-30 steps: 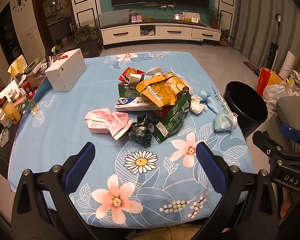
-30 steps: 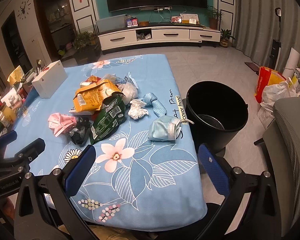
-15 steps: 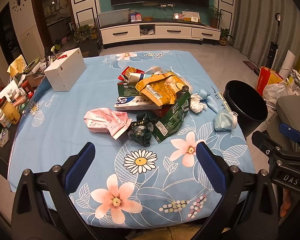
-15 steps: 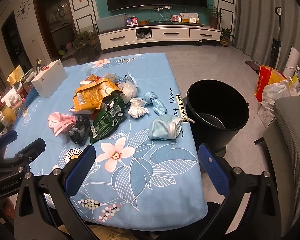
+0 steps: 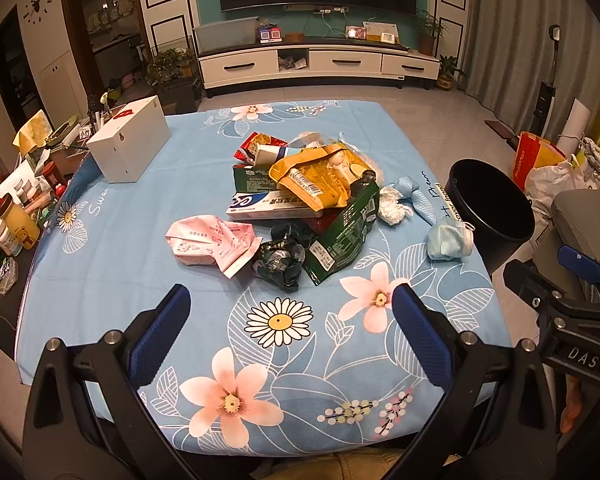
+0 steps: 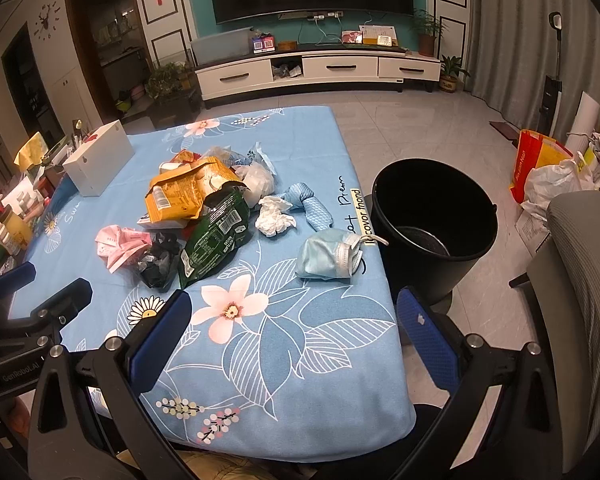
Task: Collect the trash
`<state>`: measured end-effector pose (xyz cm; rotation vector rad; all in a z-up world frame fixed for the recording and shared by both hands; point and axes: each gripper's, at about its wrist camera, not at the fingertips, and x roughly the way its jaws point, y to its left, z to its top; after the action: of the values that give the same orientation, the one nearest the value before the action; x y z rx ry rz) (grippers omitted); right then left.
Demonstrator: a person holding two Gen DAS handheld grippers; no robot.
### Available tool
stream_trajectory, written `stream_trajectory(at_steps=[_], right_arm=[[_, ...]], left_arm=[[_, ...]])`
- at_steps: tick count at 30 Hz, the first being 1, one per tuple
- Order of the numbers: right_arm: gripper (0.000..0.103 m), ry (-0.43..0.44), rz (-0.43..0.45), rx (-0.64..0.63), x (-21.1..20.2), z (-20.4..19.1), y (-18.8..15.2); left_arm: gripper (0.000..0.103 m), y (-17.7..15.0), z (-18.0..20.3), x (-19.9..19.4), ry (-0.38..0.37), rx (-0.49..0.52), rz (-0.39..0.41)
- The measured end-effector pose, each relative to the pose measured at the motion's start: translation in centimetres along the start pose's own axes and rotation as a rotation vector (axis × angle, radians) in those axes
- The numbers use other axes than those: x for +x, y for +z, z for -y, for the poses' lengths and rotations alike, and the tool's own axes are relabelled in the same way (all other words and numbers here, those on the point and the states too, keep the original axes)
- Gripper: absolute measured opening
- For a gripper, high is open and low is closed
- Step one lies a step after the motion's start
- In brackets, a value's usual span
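- The left hand-held gripper [image 5: 288, 320] hangs above the near part of the table [image 5: 112, 264], its jaws spread wide with nothing between them; only the flowered blue cloth shows in the gap.
- The right hand-held gripper [image 6: 292, 320] is likewise released and bare, held over the table's near right corner.
- The trash pile lies ahead of both, well apart from their fingertips. Nearest the left hand-held gripper, straight ahead, is a crumpled black wrapper [image 5: 280, 262], with a pink wrapper [image 5: 208, 240] just beside it on the left.
- A green snack bag [image 5: 344, 236] touches the black wrapper on the right and leans up into the heap; an orange snack bag [image 5: 320, 180] lies on top, over a white and blue box [image 5: 268, 206].
- A white tissue wad [image 6: 274, 220] and a twisted blue cloth [image 6: 308, 204] lie ahead of the right hand-held gripper, beyond a blue face mask [image 6: 328, 258], which is the piece nearest to it, at the table's right edge.
- A black bin [image 6: 432, 220] stands on the floor ahead and to the right of the right hand-held gripper, just beside the table edge near the mask.
- A white box [image 5: 130, 152] sits far ahead on the left, apart from the pile.
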<state>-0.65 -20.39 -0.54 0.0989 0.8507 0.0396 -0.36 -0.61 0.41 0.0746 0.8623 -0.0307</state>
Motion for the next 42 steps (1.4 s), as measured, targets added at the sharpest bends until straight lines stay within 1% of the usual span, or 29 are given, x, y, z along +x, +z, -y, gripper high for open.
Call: stream_trajectory(at_steps=[25, 32, 34, 35, 36, 39, 42], right_arm=[[0.1, 0.001, 0.0, 0.003, 0.0, 0.2, 0.0], [0.1, 0.005, -0.002, 0.008, 0.1, 0.4, -0.1], [0.1, 0.022, 0.004, 0.017, 0.3, 0.7, -0.1], [0.1, 0.036, 0.01, 0.021, 0.3, 0.9, -0.2], [0.1, 0.051, 0.019, 0.022, 0.3, 1.2, -0.3], [0.1, 0.058, 0.038, 0.025, 0.7, 2.4, -0.8], [0.1, 0.072, -0.022, 0.049, 2.4, 3.9, -1.6]], left_arm=[[0.1, 0.0, 0.0, 0.0, 0.001, 0.0, -0.001], [0.1, -0.3, 0.7, 0.5, -0.007, 0.006, -0.006], [0.1, -0.3, 0.5, 0.6, -0.03, -0.003, -0.008], [0.1, -0.3, 0.3, 0.8, -0.054, -0.014, -0.012], [0.1, -0.4, 0.0, 1.0, -0.087, -0.027, -0.012], [0.1, -0.7, -1.1, 1.8, -0.188, -0.07, -0.005], [0.1, -1.7, -2.3, 3.1, -0.278, -0.113, 0.008]])
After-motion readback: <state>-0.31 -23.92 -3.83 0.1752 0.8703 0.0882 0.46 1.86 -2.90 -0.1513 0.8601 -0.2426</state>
